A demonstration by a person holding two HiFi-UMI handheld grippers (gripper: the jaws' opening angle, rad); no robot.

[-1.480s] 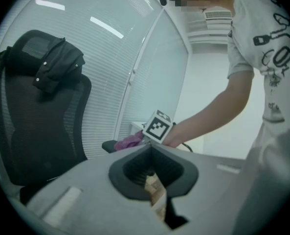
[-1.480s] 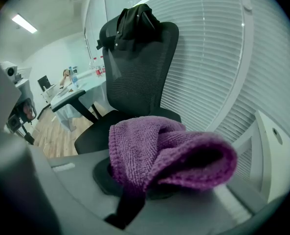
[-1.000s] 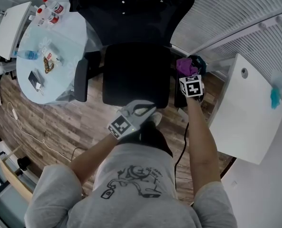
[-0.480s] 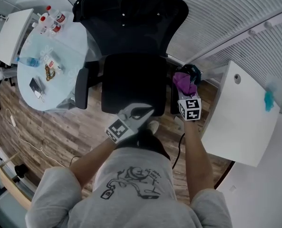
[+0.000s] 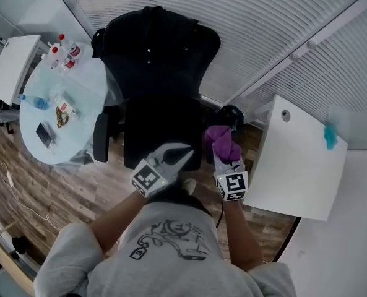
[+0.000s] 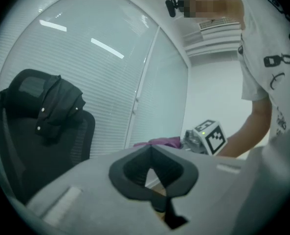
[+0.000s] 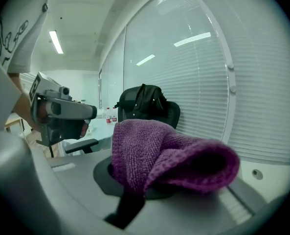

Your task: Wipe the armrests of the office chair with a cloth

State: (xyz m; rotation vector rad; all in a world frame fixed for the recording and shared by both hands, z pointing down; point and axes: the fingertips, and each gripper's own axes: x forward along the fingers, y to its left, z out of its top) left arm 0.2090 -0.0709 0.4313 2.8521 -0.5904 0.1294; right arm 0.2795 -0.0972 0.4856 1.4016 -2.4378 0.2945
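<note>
Blinds behind: right gripper tight on purple cloth, left gripper closed.

front of chair: floor open | L: table near | R: desk near

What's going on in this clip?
A person stands facing a black office chair with a gripper in each hand. The right gripper has its jaws shut on a purple cloth, held beside the seat on the person's right. Whether the cloth touches an armrest cannot be told. The left gripper hovers near the seat's front edge, jaws together and empty.
</note>
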